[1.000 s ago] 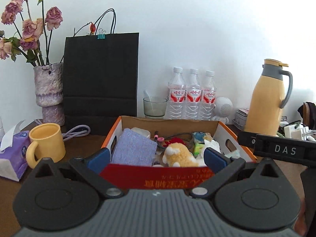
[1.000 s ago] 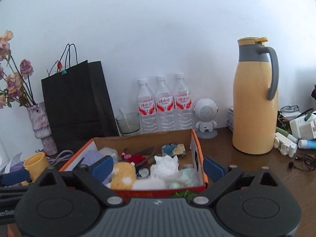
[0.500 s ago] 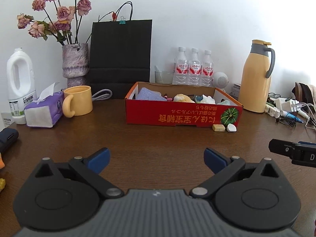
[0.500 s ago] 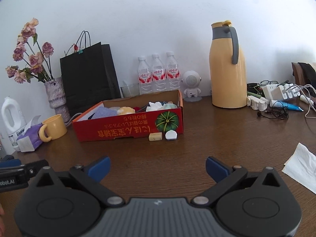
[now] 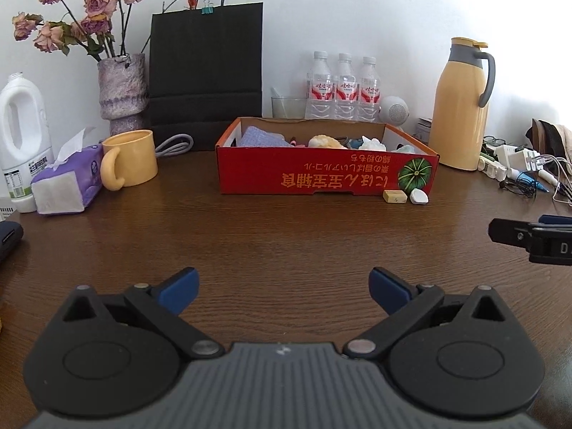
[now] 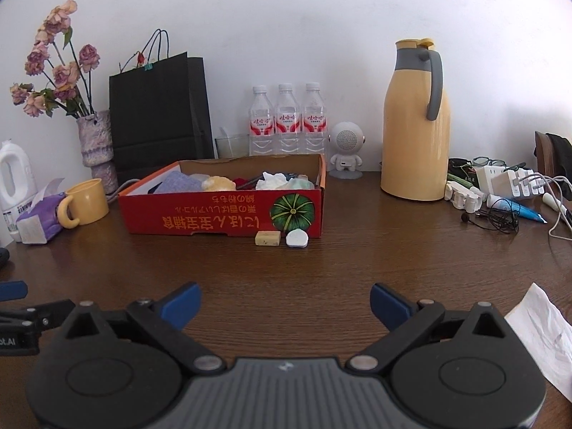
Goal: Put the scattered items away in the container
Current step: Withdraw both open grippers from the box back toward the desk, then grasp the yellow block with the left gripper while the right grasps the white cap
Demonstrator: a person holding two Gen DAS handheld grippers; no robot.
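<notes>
We are seeing a yellow mug (image 5: 130, 159) standing beside a purple tissue pack (image 5: 66, 184), a black bag (image 5: 205, 59) behind.

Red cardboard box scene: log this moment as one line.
left gripper: open, empty | right gripper: open, empty | red cardboard box: filled | yellow block, white piece: outside, beside box front

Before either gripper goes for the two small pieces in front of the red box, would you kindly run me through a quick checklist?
1. Left gripper open, holding nothing: ok.
2. Right gripper open, holding nothing: ok.
3. Yellow block and white piece in the red box: not ok, both lie on the table before it.
4. Path to them unobstructed: ok.
5. Room left in the box: cannot tell.
</notes>
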